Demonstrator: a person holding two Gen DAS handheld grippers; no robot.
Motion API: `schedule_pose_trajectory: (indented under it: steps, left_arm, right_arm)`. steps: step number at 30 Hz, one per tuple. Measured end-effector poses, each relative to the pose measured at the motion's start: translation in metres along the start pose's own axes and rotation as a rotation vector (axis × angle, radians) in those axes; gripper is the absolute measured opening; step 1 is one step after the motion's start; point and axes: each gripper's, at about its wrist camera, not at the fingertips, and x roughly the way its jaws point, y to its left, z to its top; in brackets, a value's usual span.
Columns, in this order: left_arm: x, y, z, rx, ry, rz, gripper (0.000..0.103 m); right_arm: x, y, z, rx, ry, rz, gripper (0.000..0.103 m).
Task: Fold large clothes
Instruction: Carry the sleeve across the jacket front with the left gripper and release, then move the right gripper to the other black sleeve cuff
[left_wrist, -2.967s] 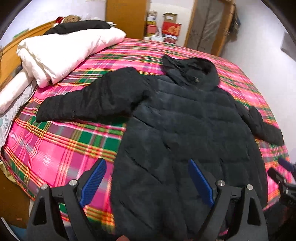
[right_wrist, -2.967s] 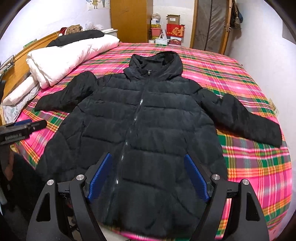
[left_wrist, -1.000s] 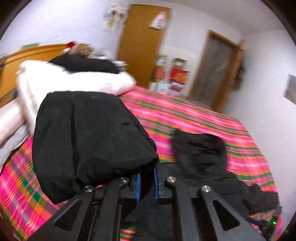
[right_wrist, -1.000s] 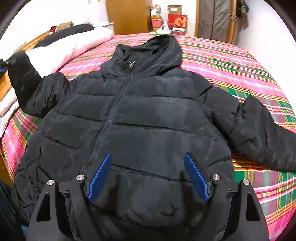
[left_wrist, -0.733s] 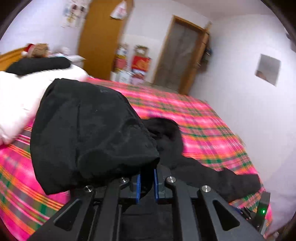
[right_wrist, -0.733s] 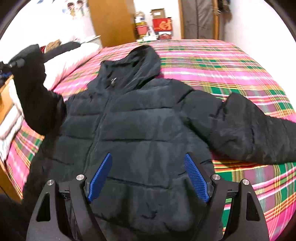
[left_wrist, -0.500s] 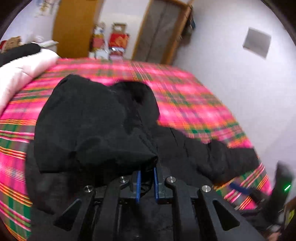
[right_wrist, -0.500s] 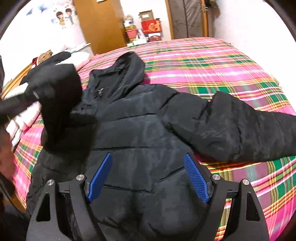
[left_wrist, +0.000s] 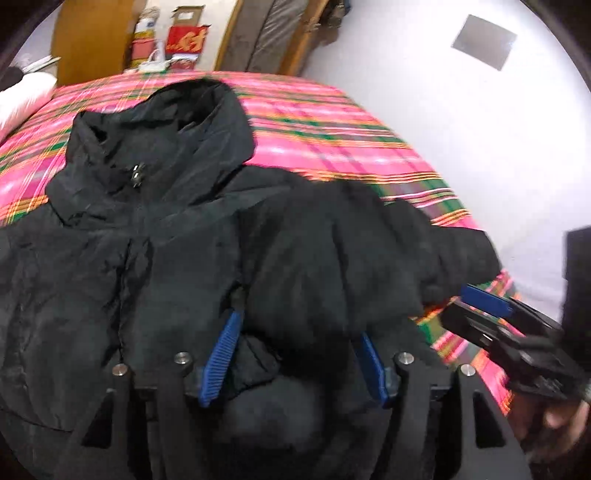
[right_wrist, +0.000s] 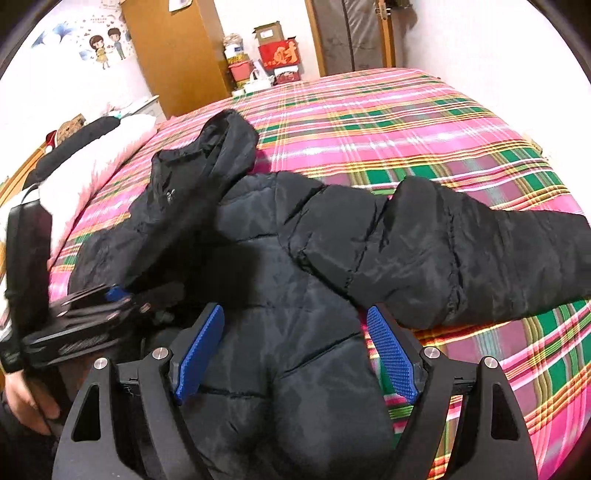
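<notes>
The black jacket lies zip-up on the plaid bed. The left tool, its jaws just opening, stands spread over the folded-in sleeve. Only the right view shows the other sleeve stretched outward; the right tool hovers spread, bare bedspread beyond.

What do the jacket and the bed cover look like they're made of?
Jacket: looks like padded synthetic shell, nylon or polyester, going by the stitched puffy panels and slight sheen. Bed cover: looks like woven plaid cloth, matte, lying flat; the fibre cannot be told.
</notes>
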Motion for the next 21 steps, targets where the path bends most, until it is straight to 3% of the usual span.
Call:
schedule_pose_trajectory:
  steps: [3, 6, 10, 11, 13, 15, 16, 18, 21]
  left_arm:
    - [-0.03, -0.002, 0.0, 0.0, -0.039, -0.009, 0.064]
    - [-0.069, 0.019, -0.001, -0.042, -0.108, 0.036, 0.064]
    - [-0.097, 0.082, -0.006, -0.113, -0.175, 0.242, 0.064]
    - [-0.096, 0.099, -0.007, -0.137, -0.172, 0.287, 0.064]
    - [-0.093, 0.136, -0.014, -0.208, -0.163, 0.365, 0.062]
    - [-0.086, 0.168, -0.022, -0.292, -0.12, 0.409, 0.06]
    - [-0.077, 0.18, -0.025, -0.331, -0.087, 0.414, 0.055]
    - [-0.066, 0.192, -0.024, -0.36, -0.037, 0.4, 0.055]
    - [-0.056, 0.19, -0.021, -0.318, -0.01, 0.414, 0.055]
  right_arm:
    - [-0.006, -0.004, 0.002, 0.016, -0.03, -0.003, 0.08]
    - [-0.014, -0.005, 0.004, 0.02, -0.077, -0.019, 0.08]
    - [-0.013, 0.001, 0.004, 0.016, -0.104, -0.003, 0.08]
    - [-0.009, 0.004, 0.005, 0.015, -0.1, 0.011, 0.08]
    - [0.011, 0.019, 0.007, 0.002, -0.05, 0.035, 0.07]
    - [0.025, 0.039, 0.009, -0.05, -0.023, 0.041, 0.052]
    - [0.037, 0.056, 0.012, -0.113, -0.023, 0.029, 0.049]
    - [0.062, 0.078, 0.016, -0.181, -0.004, 0.02, 0.046]
    - [0.117, 0.08, 0.011, -0.148, 0.132, -0.013, 0.046]
